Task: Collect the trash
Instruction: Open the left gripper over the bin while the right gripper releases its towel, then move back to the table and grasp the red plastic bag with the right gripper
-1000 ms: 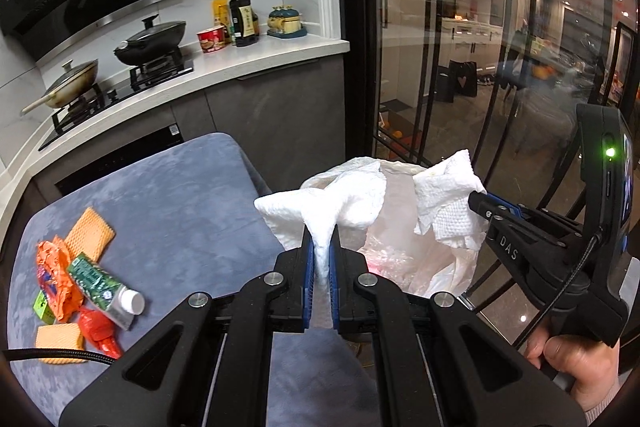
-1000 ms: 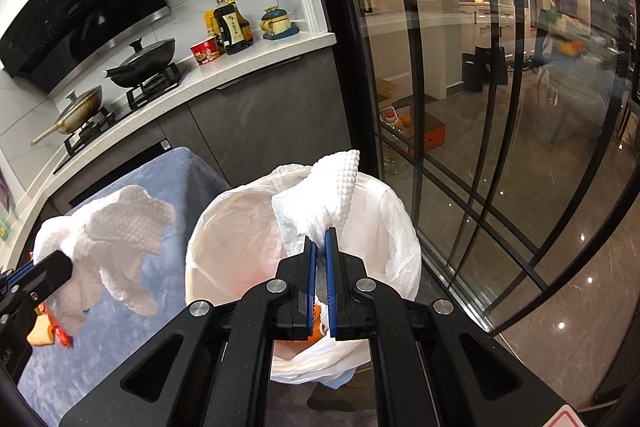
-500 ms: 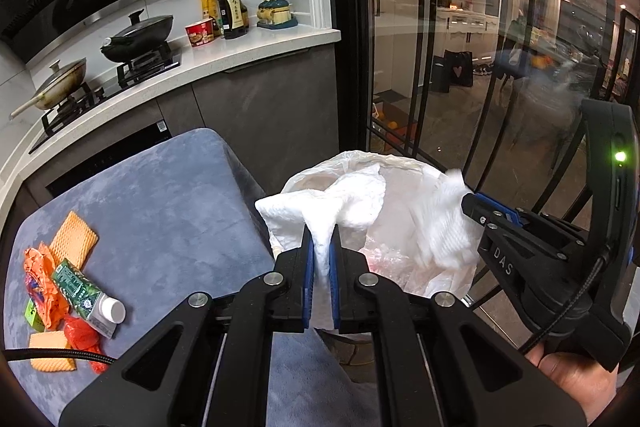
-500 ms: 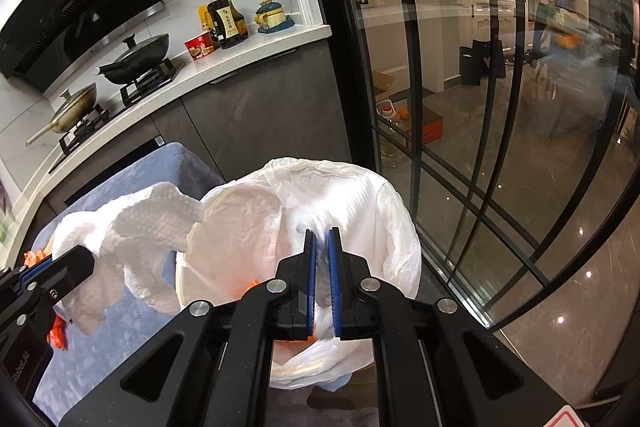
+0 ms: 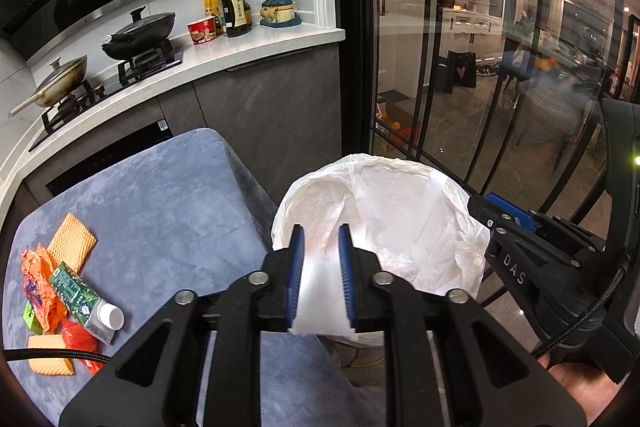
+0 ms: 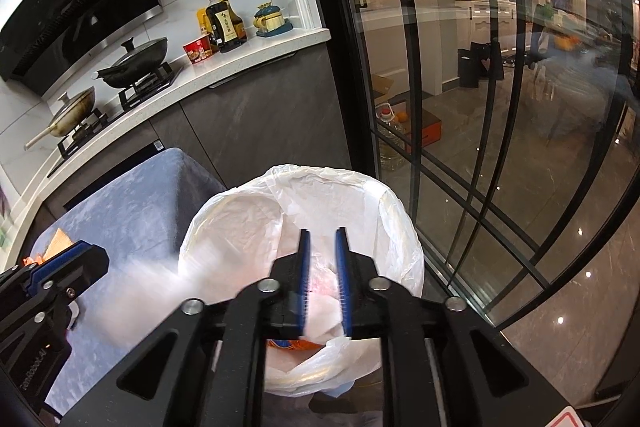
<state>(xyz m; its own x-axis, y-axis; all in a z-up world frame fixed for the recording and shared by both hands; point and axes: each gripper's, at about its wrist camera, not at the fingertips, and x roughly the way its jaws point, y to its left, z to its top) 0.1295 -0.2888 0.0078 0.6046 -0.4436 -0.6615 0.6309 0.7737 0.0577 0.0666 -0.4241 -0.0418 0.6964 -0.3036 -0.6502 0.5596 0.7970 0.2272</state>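
Paper towel [image 5: 320, 291], blurred, between parted left tool [image 5: 321, 239] fingers; right tool [image 6: 322, 239] likewise apart.

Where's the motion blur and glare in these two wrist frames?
Left wrist view: a white smear between the left gripper's open fingers, a tissue blurred in motion; the table trash is sharp. Right wrist view: a pale streak beside the left gripper, right gripper open over the bin. Both views: ceiling lights glare off the glass door, with fisheye bending at the edges.
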